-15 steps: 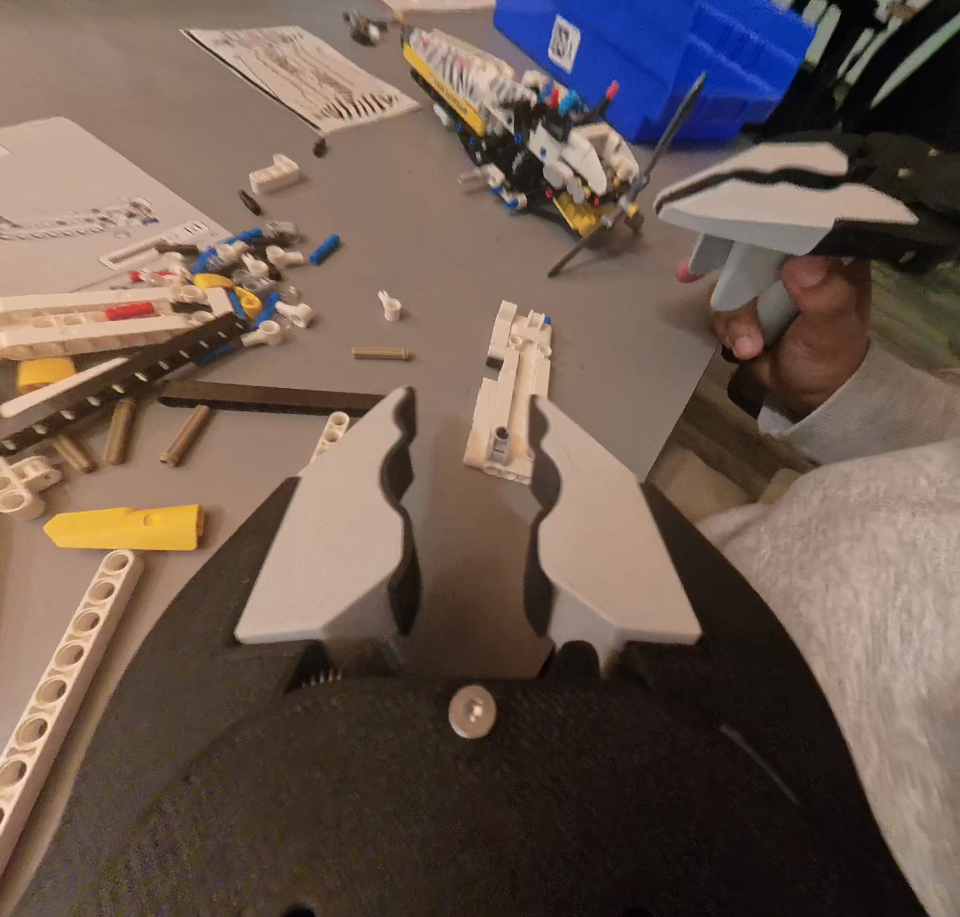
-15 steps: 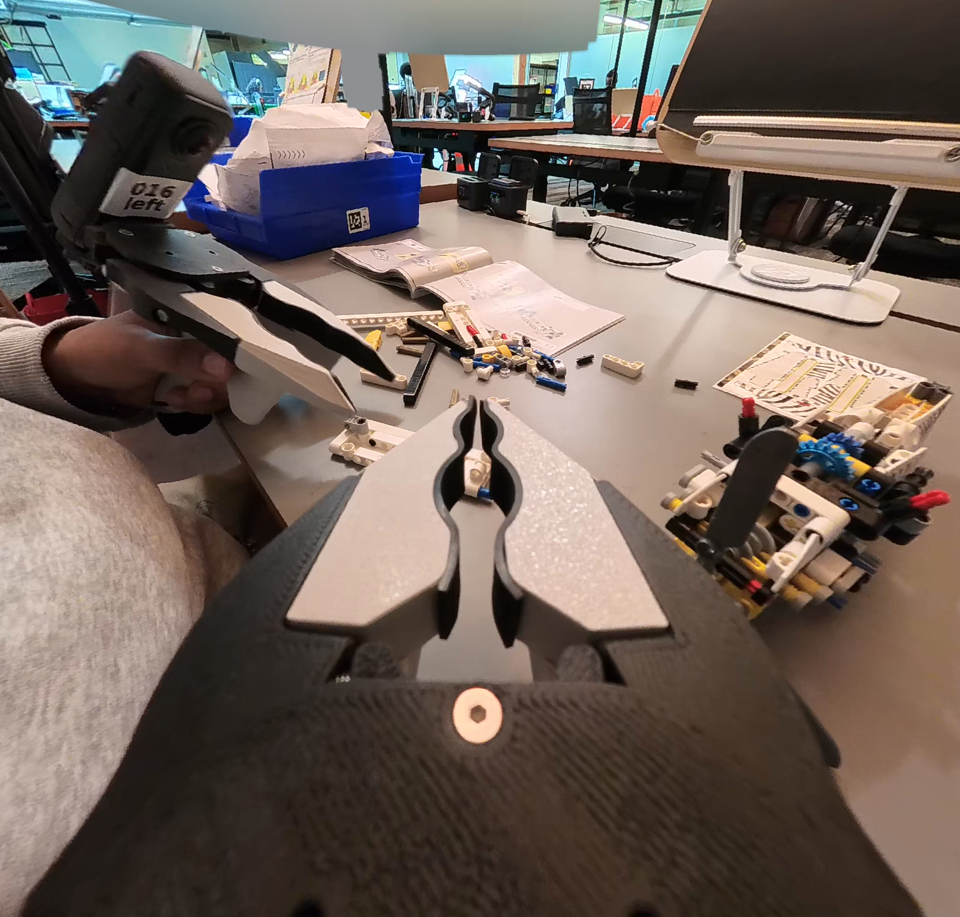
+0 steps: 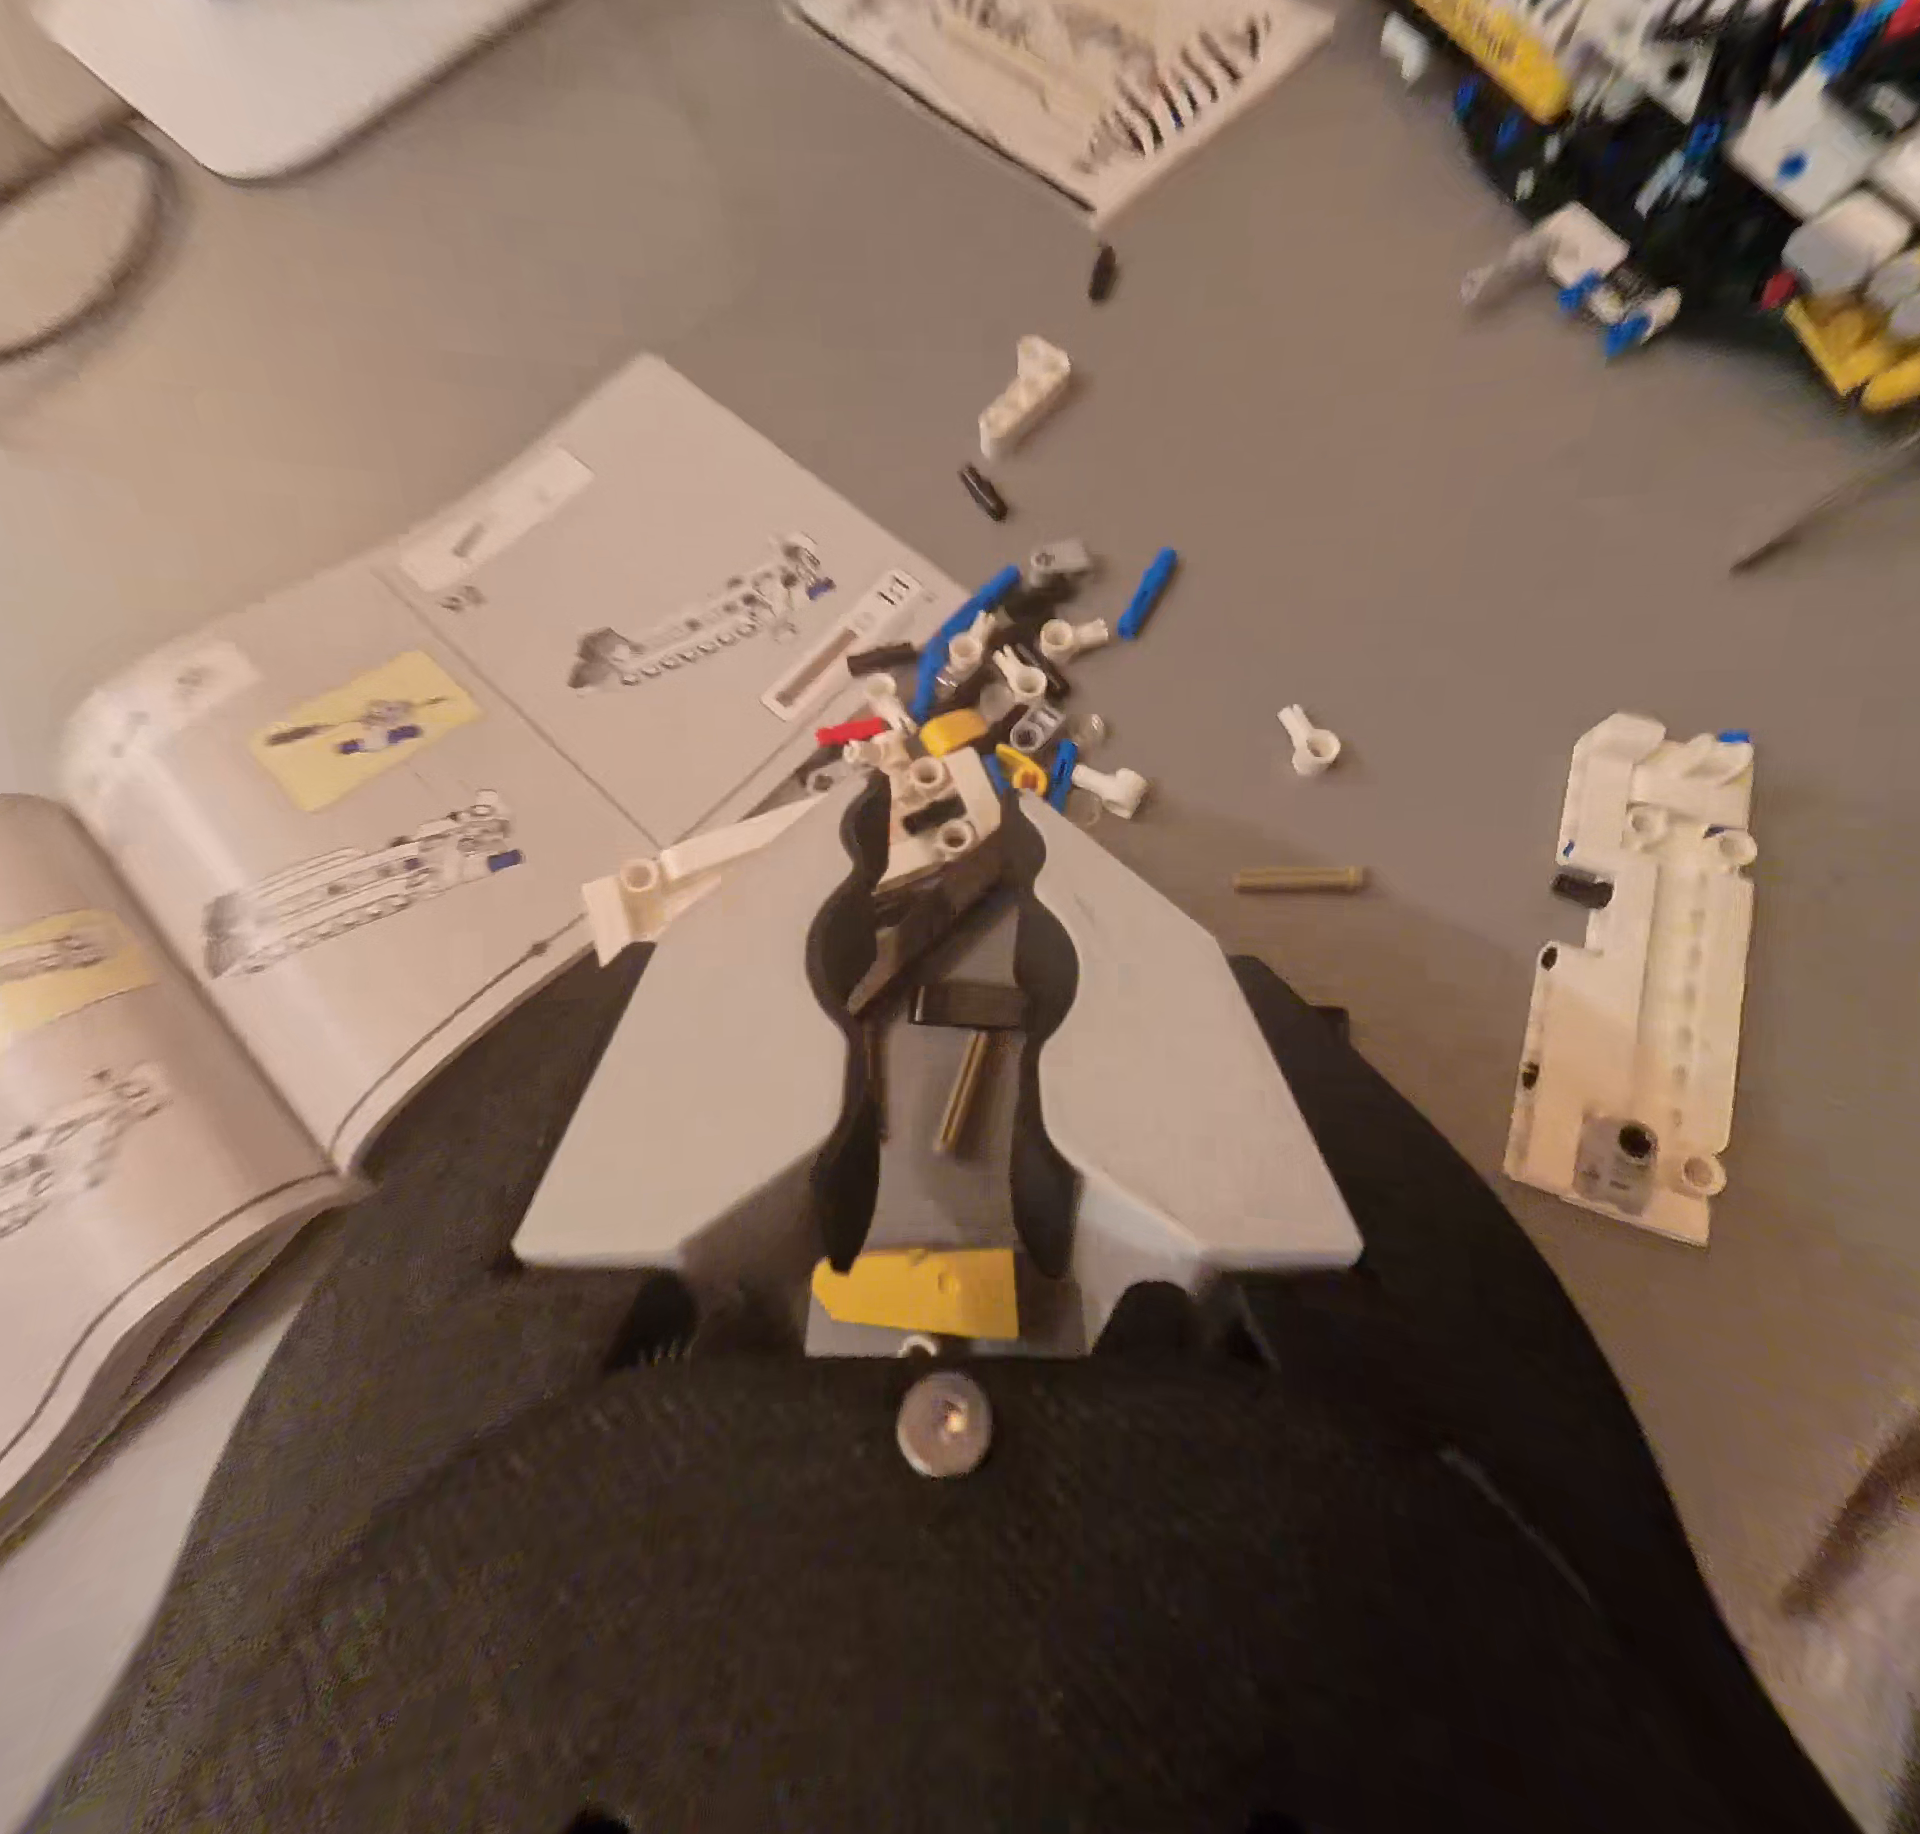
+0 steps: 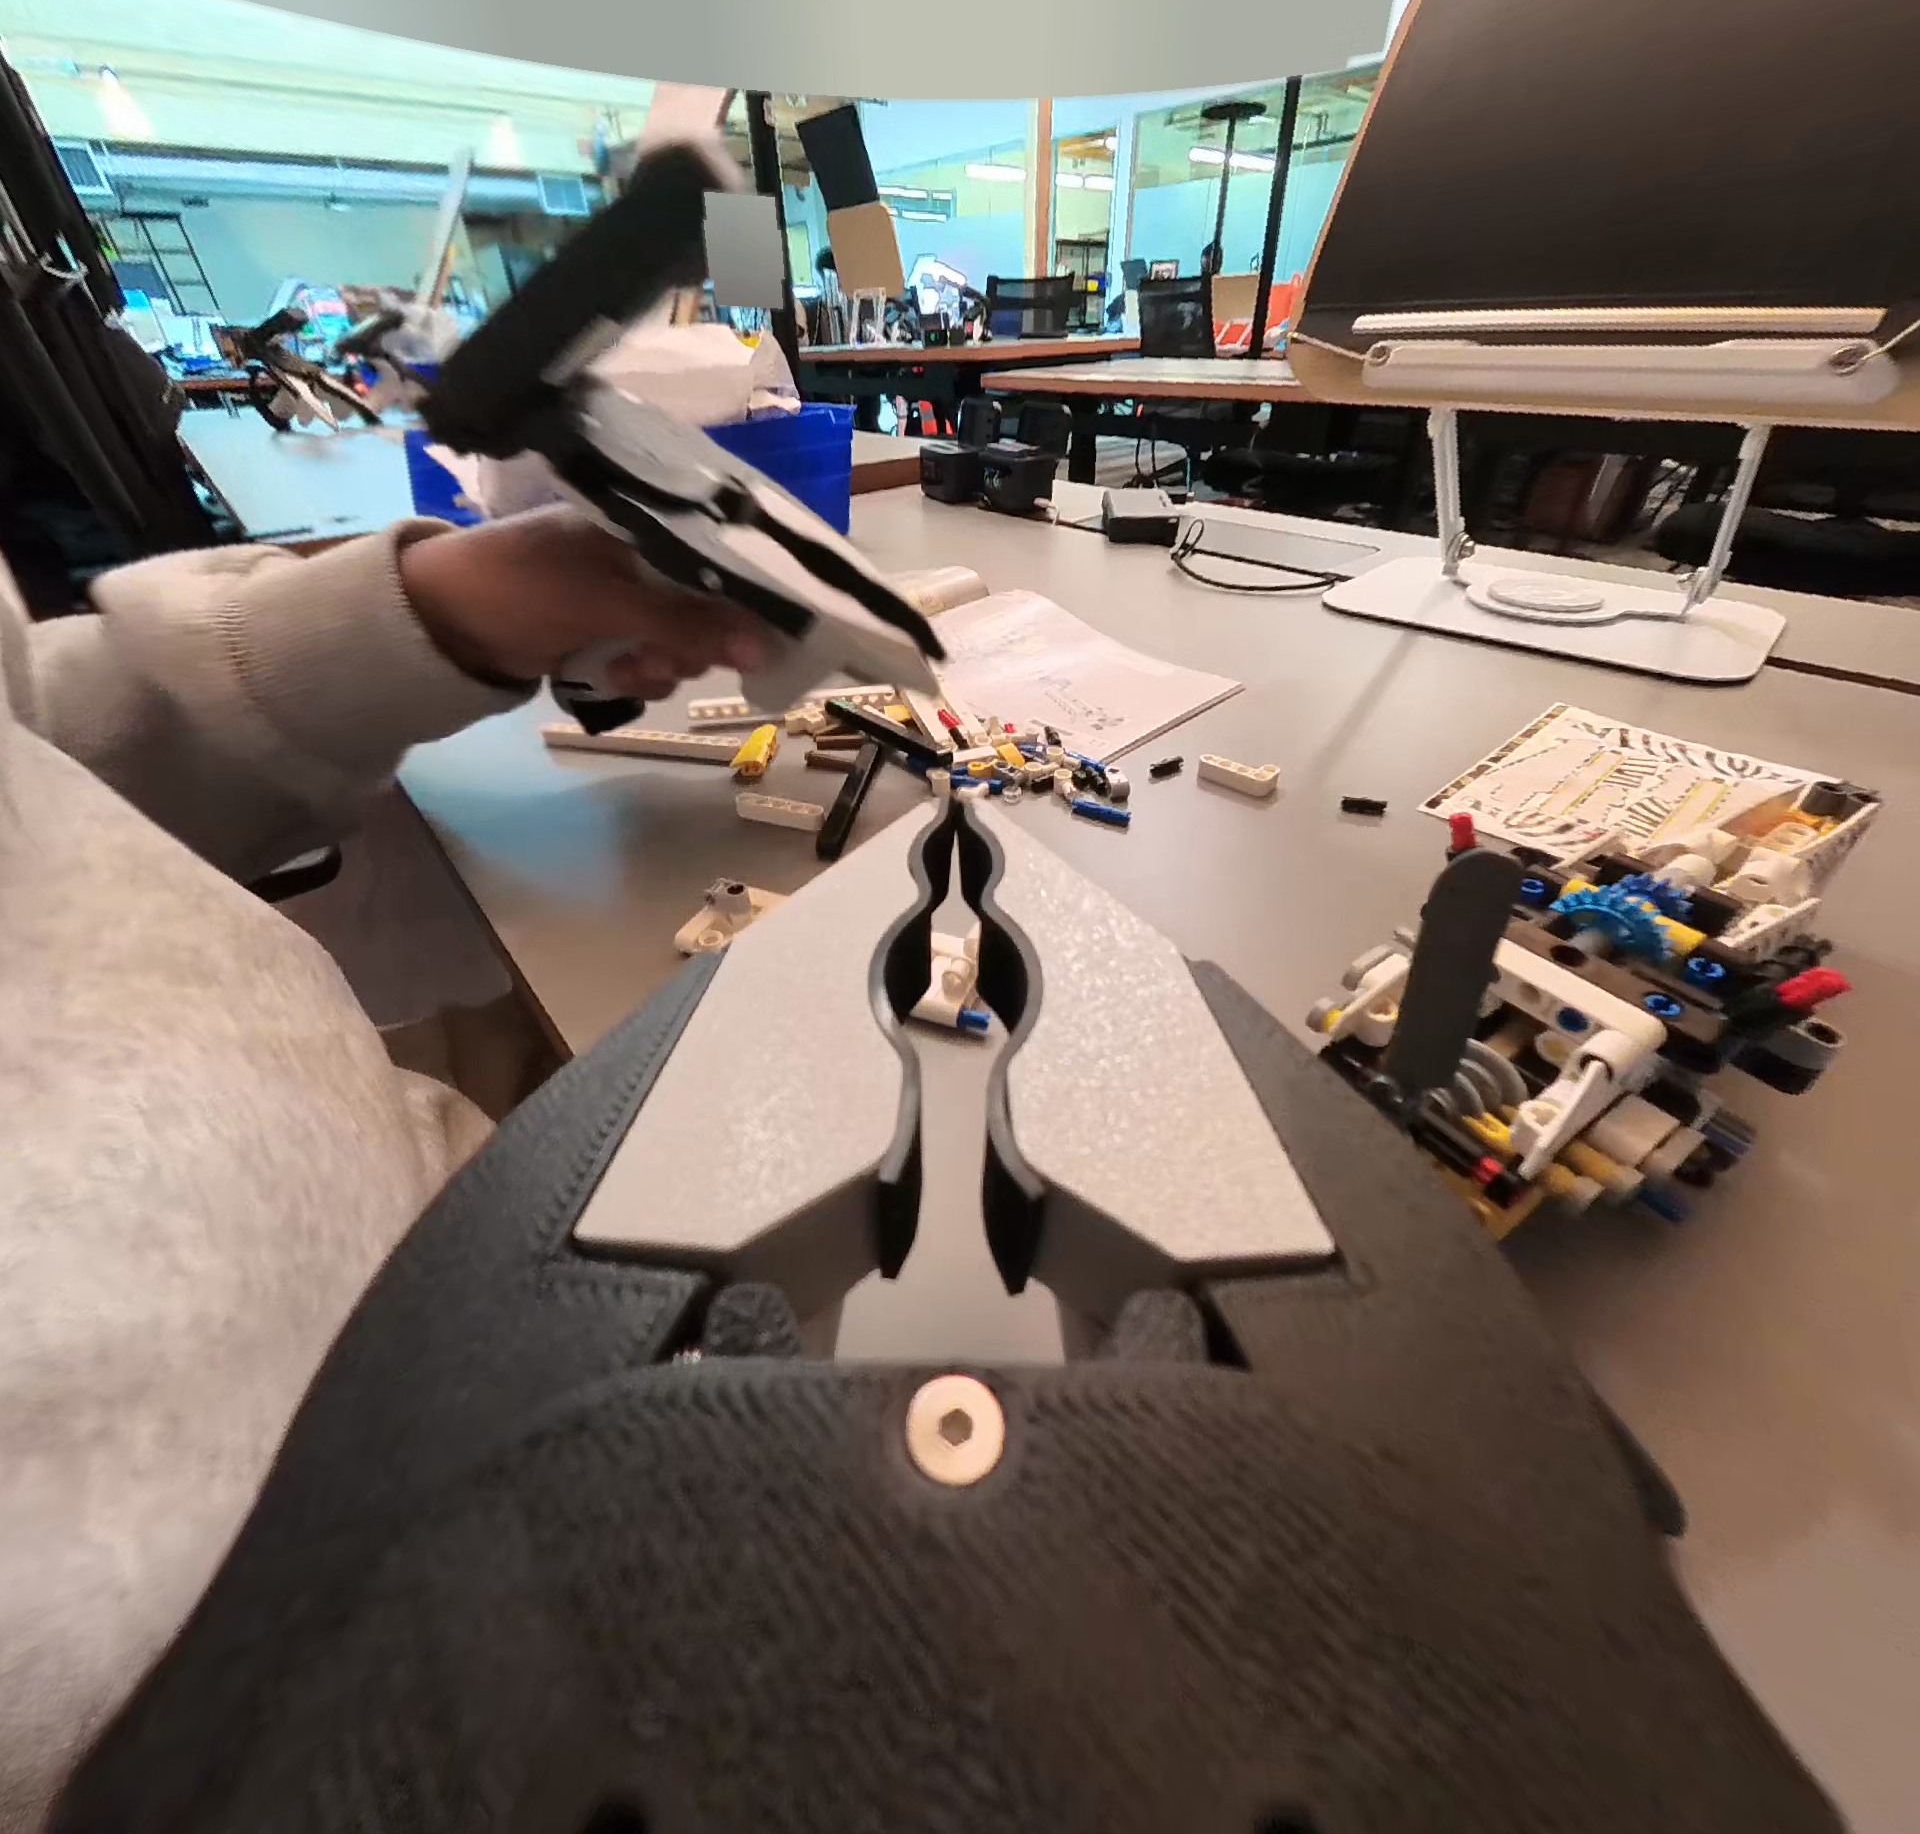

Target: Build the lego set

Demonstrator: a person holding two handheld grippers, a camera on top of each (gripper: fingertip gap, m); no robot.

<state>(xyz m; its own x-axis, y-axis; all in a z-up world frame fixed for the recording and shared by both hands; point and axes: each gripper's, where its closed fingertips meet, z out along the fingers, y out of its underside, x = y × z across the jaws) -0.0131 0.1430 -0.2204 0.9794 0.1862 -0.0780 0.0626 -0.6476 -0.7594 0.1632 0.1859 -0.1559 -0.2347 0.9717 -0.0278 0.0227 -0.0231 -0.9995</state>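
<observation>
My left gripper [image 3: 932, 810] hangs over the pile of small loose Lego pieces [image 3: 1023, 662], with its jaws a little apart. White and black beams [image 3: 665, 875] on the table show through the gap, and I cannot see that it grips any of them. In the right wrist view the left gripper [image 4: 928, 657] points down at the pile [image 4: 1018, 758]. My right gripper [image 4: 956, 816] is shut and empty, above the table's near edge. A flat white panel [image 3: 1631, 963] lies beneath it [image 4: 727, 909]. The part-built model [image 4: 1621, 1015] stands to the right [image 3: 1714, 122].
An open instruction booklet [image 3: 416, 797] lies left of the pile [image 4: 1081, 662]. A striped sticker sheet [image 3: 1070, 49] lies behind the model [image 4: 1621, 787]. A white stand base [image 4: 1558, 610] and a blue bin [image 4: 795, 454] are farther back. A person's hand [image 4: 582, 600] holds the left gripper. About 20 centimeters separates my left fingertips from my right.
My left gripper has swung left from the white panel at the table edge to over the loose pile, and its jaws have narrowed. The right gripper has barely moved and stays shut.
</observation>
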